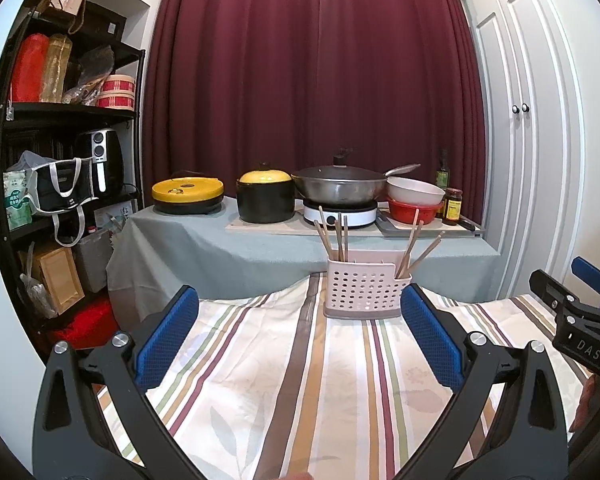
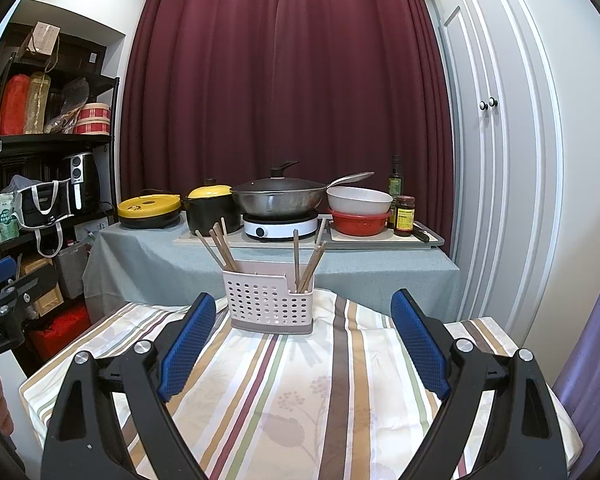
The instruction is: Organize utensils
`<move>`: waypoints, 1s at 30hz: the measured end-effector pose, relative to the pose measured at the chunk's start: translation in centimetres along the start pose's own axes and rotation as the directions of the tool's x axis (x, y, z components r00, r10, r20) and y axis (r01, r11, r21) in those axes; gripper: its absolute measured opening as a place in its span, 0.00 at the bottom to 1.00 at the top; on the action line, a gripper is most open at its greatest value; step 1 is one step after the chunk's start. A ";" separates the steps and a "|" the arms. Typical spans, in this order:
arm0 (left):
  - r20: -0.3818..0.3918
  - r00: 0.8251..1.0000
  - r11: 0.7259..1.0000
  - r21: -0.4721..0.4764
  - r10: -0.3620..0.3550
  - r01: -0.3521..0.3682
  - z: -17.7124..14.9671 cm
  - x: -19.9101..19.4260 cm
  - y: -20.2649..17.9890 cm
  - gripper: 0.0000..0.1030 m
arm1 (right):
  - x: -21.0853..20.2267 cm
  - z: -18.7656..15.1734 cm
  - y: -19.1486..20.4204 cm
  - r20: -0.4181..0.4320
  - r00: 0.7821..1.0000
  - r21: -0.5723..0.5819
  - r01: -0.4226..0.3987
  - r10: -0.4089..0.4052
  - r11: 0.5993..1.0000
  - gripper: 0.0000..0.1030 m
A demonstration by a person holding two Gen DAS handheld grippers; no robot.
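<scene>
- left gripper [image 1: 300, 332]: jaws spread wide, holding nothing
- right gripper [image 2: 302, 340]: same, empty
- chopsticks [image 1: 334, 238] upright in pink holder [image 1: 362, 290] (two compartments), far edge of striped tablecloth [image 1: 300, 400]

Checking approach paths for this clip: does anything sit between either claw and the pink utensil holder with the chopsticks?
Nothing visible does. Only bare striped cloth lies between the open right claw and the utensil holder; likewise for the open left claw.
</scene>
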State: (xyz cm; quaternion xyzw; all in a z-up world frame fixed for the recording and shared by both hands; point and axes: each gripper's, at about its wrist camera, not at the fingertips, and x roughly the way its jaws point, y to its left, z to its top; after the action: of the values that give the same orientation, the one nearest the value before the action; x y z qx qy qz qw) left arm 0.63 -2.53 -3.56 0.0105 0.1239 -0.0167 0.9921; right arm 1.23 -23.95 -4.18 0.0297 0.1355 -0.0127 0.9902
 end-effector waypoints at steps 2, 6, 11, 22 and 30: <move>-0.003 1.000 1.000 0.013 -0.005 0.005 0.0 0.0 -0.2 0.96 | -0.1 0.0 0.1 -0.001 1.000 -0.001 -0.001 0.001 1.000 0.84; -0.016 1.000 1.000 0.018 -0.008 0.008 -0.2 0.4 -0.4 0.96 | 0.1 0.0 0.1 -0.005 1.000 -0.002 -0.002 0.002 1.000 0.84; -0.043 0.998 0.999 -0.012 -0.048 0.047 -0.5 0.9 -0.3 0.96 | 0.4 -0.3 0.2 -0.013 1.000 -0.004 -0.003 0.003 1.000 0.84; -0.036 0.999 0.999 -0.002 -0.038 0.038 -0.8 1.5 -0.3 0.96 | 1.2 -0.8 0.3 -0.032 0.999 -0.009 -0.009 0.009 1.000 0.84; -0.134 0.989 0.998 0.014 -0.054 0.057 -2.5 4.2 -0.5 0.96 | 2.4 -1.7 0.0 -0.068 0.998 -0.004 0.000 -0.001 1.000 0.84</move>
State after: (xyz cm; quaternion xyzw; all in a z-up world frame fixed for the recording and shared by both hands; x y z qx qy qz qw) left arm 4.11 -3.05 -7.00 0.0171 0.1902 -0.0447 0.9806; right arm 3.11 -23.89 -6.48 0.0280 0.1690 -0.0117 0.9851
